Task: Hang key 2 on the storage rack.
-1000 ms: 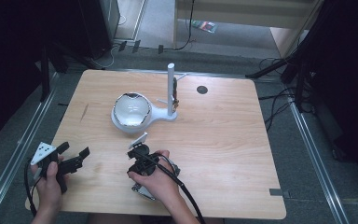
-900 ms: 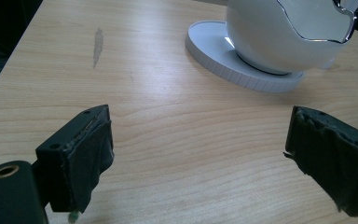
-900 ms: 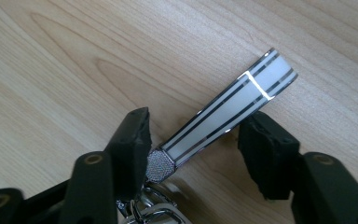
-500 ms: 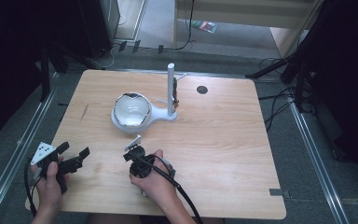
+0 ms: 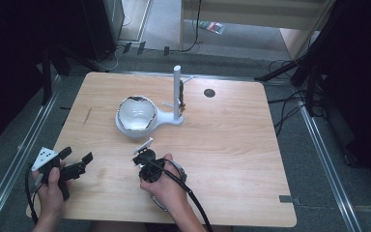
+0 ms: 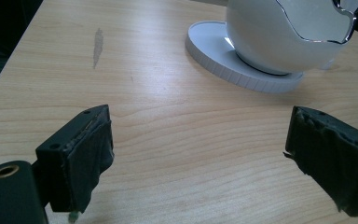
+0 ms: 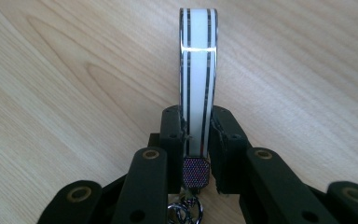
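Currently logged, item by item, from my remote station.

Right gripper (image 5: 143, 155): I see it near the middle front of the table (image 5: 232, 159), pointing toward the white stand. Its jaws have just been closing and are now clamped on the white strip (image 7: 198, 84), a flat white piece with dark edge lines, held on edge between the pads and sticking out past the tips. In the high view the strip (image 5: 143, 145) shows as a small pale sliver at the gripper's tip, just short of the stand's base. A small patterned tab (image 7: 195, 172) and metal rings (image 7: 185, 211) hang at the strip's near end, between the jaw arms.

Left gripper (image 5: 75, 163): I see it at the table's front left corner, jaws wide apart, nothing between them; bare wood lies under the gap in the left gripper view (image 6: 198, 144).

White bowl (image 5: 136, 113): sits on a round white base (image 6: 223, 63) left of centre, rim chrome-edged and wavy.

White post (image 5: 177, 92): upright just right of the bowl, on the same base.

Dark round hole (image 5: 209, 93): in the table top, beyond the post to the right.
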